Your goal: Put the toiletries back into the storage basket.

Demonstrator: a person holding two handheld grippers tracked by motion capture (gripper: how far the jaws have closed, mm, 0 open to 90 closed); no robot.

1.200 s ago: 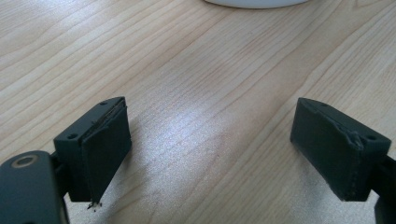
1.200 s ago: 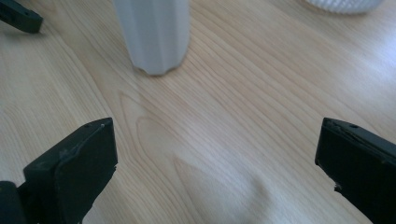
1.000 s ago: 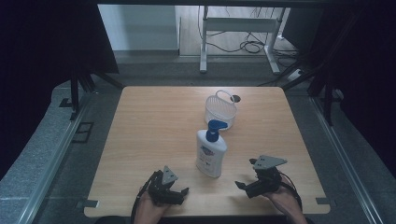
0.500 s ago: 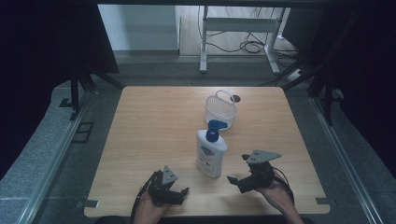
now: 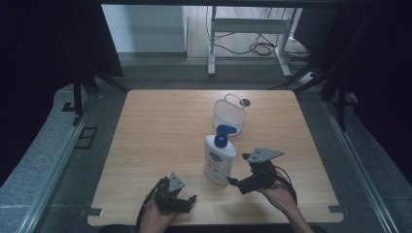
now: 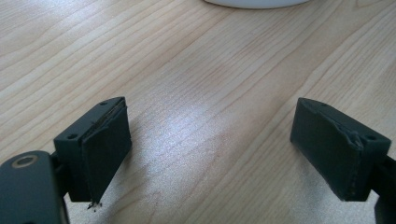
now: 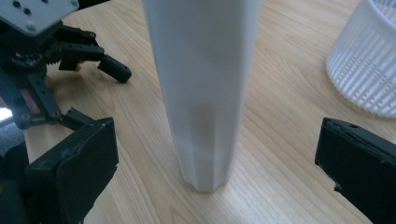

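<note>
Moved: right gripper [image 5: 234, 183] now closer to lotion bottle [image 5: 219, 158]; jaws spread, straddling it
Left gripper [image 5: 186, 199]: released, idle
Handling: I'd judge bottle smooth, tippy; clamp mid-body

A wooden tabletop [image 5: 160, 136] stands on grey floor [image 5: 58, 160]; beyond it, a white frame [image 5: 248, 29] and tangled cables [image 5: 260, 48].
</note>
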